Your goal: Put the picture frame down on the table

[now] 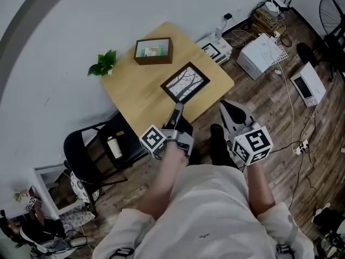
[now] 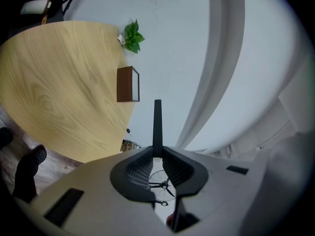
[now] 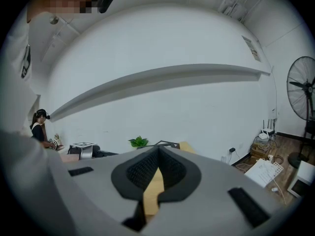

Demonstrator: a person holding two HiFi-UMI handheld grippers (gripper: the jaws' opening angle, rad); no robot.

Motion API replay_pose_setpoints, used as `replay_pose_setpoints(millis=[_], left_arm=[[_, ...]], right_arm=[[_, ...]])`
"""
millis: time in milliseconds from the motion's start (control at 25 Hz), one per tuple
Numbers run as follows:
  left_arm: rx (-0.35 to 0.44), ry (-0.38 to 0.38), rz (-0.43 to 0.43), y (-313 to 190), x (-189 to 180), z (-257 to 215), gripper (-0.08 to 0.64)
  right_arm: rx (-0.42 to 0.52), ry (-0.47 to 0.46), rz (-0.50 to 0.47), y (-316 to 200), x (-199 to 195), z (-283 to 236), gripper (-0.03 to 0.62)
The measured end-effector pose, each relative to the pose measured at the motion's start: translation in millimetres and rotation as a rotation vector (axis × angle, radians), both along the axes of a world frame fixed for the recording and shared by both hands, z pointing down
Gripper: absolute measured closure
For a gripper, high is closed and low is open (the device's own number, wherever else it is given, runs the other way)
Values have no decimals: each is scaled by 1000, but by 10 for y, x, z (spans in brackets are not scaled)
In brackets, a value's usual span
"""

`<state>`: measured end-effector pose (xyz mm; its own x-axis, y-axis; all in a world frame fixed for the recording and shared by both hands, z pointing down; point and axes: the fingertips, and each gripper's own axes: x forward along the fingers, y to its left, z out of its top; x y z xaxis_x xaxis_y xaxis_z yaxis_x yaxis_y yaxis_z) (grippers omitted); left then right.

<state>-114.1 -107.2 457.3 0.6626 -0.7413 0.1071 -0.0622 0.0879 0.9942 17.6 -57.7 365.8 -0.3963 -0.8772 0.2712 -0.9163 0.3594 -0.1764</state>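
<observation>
A black picture frame [image 1: 185, 82] with a tree drawing lies face up over the near right part of the wooden table [image 1: 135, 96]. My left gripper [image 1: 177, 110] is shut on its near corner. In the left gripper view the picture frame [image 2: 157, 124] is a thin dark edge rising from between the jaws of the left gripper [image 2: 157, 154]. Whether it touches the tabletop I cannot tell. My right gripper [image 1: 229, 110] hangs off the table's near right edge, shut on nothing. The right gripper [image 3: 157, 154] has its tips together, with the frame [image 3: 167, 144] beyond.
A brown box frame [image 1: 153, 50] and a small green plant [image 1: 103, 63] stand at the table's far side. A black chair [image 1: 89, 155] sits to the left. White appliances [image 1: 261, 55], cables and a fan [image 1: 333, 15] crowd the floor on the right.
</observation>
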Motion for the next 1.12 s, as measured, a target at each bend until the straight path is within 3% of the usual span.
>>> replay_pose_setpoints(millis=[640,1120], left_arm=[[-72,-42,-120,-660,746,410,502],[-114,-68,-212,-782,1007,816,502]], right_arm=[[-50,-41,-144,-974,905,256,592],[-107,-56,-293,-1387,1124,586,592]])
